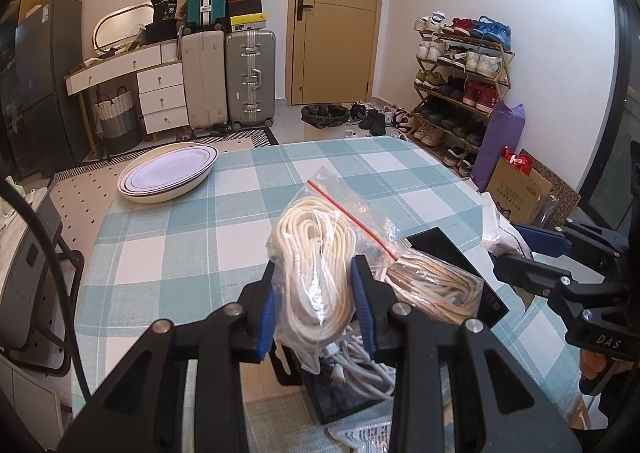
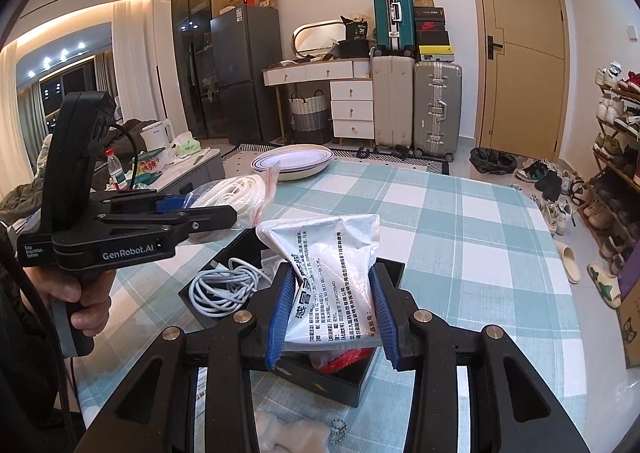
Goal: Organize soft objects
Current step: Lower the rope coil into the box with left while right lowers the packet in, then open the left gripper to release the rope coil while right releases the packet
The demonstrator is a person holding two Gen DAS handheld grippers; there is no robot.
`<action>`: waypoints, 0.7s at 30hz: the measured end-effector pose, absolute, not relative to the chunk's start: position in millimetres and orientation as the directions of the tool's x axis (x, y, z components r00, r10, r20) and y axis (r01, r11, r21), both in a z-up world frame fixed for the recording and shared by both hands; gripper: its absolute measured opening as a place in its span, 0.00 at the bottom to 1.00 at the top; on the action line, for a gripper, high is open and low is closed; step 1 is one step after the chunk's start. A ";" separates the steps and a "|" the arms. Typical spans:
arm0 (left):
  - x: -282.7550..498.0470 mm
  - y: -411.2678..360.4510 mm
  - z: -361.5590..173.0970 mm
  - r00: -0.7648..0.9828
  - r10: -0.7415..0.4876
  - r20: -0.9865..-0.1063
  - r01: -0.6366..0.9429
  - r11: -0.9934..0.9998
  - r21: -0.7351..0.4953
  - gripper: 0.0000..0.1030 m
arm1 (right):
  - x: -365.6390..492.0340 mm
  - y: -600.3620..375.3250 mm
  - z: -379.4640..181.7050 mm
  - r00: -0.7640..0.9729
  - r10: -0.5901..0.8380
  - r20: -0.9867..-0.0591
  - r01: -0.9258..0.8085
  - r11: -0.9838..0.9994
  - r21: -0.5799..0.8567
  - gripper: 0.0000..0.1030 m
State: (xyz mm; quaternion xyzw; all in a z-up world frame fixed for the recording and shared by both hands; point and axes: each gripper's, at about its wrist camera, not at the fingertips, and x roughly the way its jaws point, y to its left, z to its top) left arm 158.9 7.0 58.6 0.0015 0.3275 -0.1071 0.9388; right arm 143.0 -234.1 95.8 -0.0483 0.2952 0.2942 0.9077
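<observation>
Soft stuff is split between your two hands right now: your left hand-held gripper [image 1: 318, 305] is clamped on a clear zip bag of white rope [image 1: 316, 253], blue pads squeezing the coil from both sides, and the bag with its red seal strip sticks up past the fingertips, lifted over the black box [image 2: 320, 369] rather than lying in it. Your right hand-held gripper [image 2: 334, 317] is closed on a white packet with printed black text [image 2: 332, 273], pinched around its lower half, top end flaring out wider above the pads. That packet hangs above the same black box, which sits on the checked teal-and-white surface [image 2: 460, 245]. Inside the box you've got a coiled white cable [image 2: 224, 287] on the left side, and something red in clear wrap peeks out just under the packet, can't tell what it is. From the left wrist view there's also a second bag of tan rope [image 1: 436, 285] lying across the box just right of the bag you're holding. A stack of white oval plates [image 1: 168, 175] sits at the far left corner of the surface, well apart from everything else. In the right wrist view your left hand [image 2: 86, 305] shows wrapped round the other gripper's handle.
</observation>
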 end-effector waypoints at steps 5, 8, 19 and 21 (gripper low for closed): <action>168.1 2.8 53.9 0.756 -0.197 -0.624 0.212 0.976 -0.052 0.32 | 156.2 -226.7 91.1 0.643 0.502 -0.578 -0.566 0.820 0.083 0.37; 173.8 -0.3 48.8 0.746 -0.200 -0.635 0.220 0.974 -0.048 0.31 | 166.0 -224.3 84.9 0.638 0.493 -0.591 -0.563 0.823 0.079 0.37; 175.2 -16.1 35.2 0.709 -0.225 -0.669 0.276 0.961 -0.031 0.32 | 183.7 -215.5 56.2 0.585 0.475 -0.657 -0.579 0.812 0.070 0.37; 174.3 -16.3 35.1 0.706 -0.231 -0.670 0.281 0.959 -0.035 0.32 | 186.1 -213.5 53.7 0.578 0.471 -0.667 -0.585 0.808 0.063 0.37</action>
